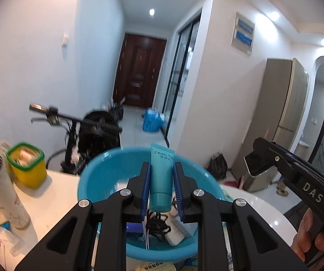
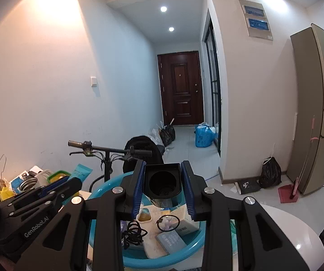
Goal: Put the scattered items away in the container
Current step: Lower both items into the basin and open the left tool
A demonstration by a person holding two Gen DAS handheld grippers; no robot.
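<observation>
While the left gripper (image 1: 161, 176) is closed on the teal tube (image 1: 161, 176) at mid-body, cap end nearest the camera, above the blue basin (image 1: 87, 180), that tube looks light and soft-walled, so a firm pinch could dent it. Over the same basin, the right gripper (image 2: 162, 181) is closed on a black square-rimmed cup (image 2: 162, 180), which looks stiff, light and smooth, best gripped on its 2 flat sides as here.

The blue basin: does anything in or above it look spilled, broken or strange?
Nothing stands out. The blue basin sits upright holding loose items; the left claw holds a teal tube and the right claw a black cup above it.
</observation>
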